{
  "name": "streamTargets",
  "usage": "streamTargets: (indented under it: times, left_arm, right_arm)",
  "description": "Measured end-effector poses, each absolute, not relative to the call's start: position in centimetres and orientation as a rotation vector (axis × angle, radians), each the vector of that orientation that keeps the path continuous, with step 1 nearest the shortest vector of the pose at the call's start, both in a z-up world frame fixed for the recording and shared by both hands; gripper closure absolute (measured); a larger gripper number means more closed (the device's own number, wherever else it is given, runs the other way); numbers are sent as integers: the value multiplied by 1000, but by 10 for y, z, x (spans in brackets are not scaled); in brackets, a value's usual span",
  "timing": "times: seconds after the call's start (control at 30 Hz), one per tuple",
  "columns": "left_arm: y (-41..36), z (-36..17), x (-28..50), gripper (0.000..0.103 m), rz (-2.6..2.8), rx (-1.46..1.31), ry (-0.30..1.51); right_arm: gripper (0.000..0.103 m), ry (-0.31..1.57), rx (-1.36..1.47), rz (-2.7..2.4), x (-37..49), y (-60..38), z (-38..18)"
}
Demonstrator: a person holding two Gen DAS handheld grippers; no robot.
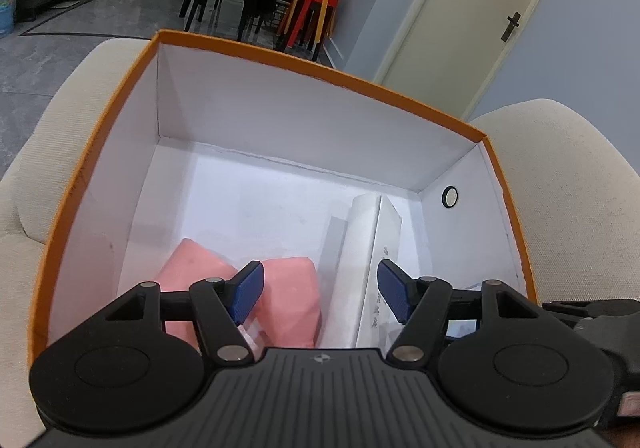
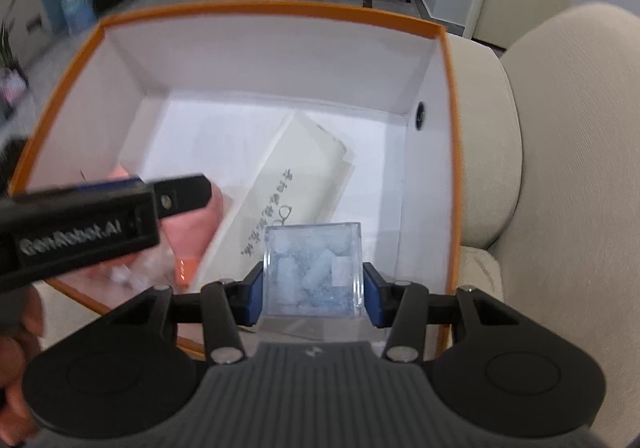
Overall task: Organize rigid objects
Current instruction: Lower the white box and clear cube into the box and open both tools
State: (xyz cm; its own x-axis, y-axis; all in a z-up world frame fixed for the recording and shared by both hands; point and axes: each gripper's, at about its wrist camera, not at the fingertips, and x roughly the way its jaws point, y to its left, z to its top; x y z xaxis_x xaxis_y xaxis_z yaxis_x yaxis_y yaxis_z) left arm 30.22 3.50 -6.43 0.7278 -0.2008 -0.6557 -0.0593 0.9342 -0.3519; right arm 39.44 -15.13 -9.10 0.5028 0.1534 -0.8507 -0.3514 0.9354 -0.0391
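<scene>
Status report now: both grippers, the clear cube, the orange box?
Left gripper open, empty. Right gripper shut on clear cube, above orange box. Nothing in the way.

Both wrist views close above, sharing box (image 1: 280, 60)

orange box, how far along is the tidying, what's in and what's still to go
Done: the orange box on the sofa already holds pink blocks and a white booklet-like pack. In hand: the right gripper is shut on a clear cube above the box's near right corner. The left gripper is open and empty over the box. Left: setting the cube down inside; further items aren't visible.
</scene>
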Motion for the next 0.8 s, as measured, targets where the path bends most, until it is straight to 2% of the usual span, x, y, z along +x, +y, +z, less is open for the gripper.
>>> streamTargets:
  times: [0.23, 0.3, 0.8]
  left_arm:
    - [38, -59, 299, 28, -79, -350, 743]
    - [39, -57, 297, 28, -80, -348, 738]
    - [52, -33, 256, 28, -95, -339, 690]
  right_arm:
    - [51, 996, -339, 263, 399, -136, -100]
    - [48, 994, -313, 260, 398, -138, -98]
    - [48, 902, -212, 265, 351, -156, -48]
